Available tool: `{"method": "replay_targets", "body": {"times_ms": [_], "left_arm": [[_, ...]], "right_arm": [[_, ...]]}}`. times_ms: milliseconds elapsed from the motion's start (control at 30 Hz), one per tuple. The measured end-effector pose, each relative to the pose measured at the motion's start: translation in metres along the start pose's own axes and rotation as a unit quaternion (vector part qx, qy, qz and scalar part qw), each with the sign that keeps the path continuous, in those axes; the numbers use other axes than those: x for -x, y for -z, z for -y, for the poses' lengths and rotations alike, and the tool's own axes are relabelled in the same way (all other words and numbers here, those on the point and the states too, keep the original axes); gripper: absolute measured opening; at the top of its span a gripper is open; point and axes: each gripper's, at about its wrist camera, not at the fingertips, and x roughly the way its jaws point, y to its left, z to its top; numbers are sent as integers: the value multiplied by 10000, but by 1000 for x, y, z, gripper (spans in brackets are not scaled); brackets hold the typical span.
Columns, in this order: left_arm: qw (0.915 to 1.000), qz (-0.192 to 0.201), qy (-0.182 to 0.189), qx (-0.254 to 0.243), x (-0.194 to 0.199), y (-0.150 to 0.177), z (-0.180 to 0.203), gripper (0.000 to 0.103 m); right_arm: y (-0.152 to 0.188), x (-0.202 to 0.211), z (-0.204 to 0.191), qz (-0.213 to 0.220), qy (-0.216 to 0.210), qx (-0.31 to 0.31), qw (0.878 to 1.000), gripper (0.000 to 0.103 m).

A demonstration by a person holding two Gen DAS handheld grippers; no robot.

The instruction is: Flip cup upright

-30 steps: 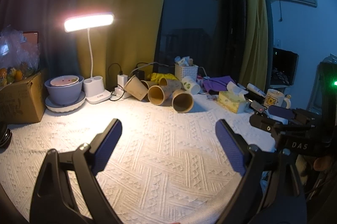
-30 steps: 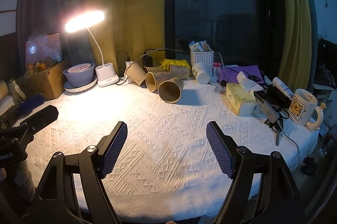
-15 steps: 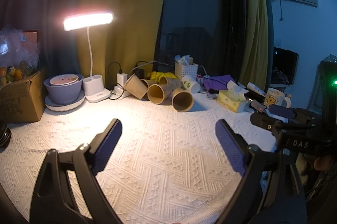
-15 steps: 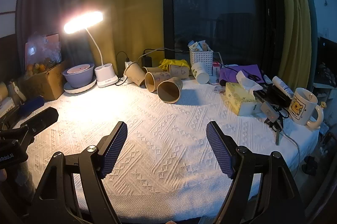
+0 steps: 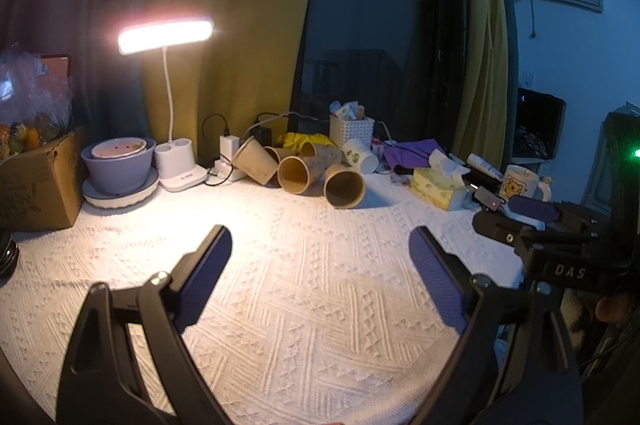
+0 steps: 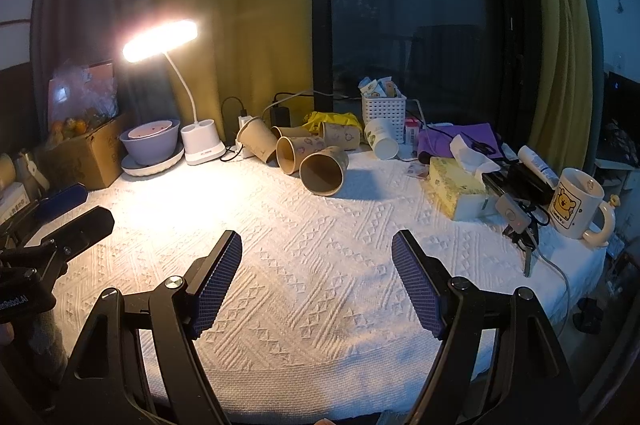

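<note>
Several brown paper cups lie on their sides at the back of the white tablecloth. The nearest one has its mouth toward me; another lies just behind it to the left. A white cup lies to their right. My left gripper is open and empty, well short of the cups. My right gripper is open and empty too, also near the front of the cloth. Each gripper shows at the edge of the other's view.
A lit desk lamp, a purple bowl on a plate and a cardboard box stand at the back left. A white basket, tissue box, bear mug, keys and cables crowd the right edge.
Both views have drifted very slightly; the cups have not moved. Both grippers stay open and empty.
</note>
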Motion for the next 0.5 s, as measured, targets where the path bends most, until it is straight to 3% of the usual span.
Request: {"method": "replay_targets", "body": {"times_ms": [500], "left_arm": [[10000, -18, 5, 12, -1, 0, 0, 91]], "right_arm": [[-1, 0, 0, 5, 7, -8, 10000, 80]]}}
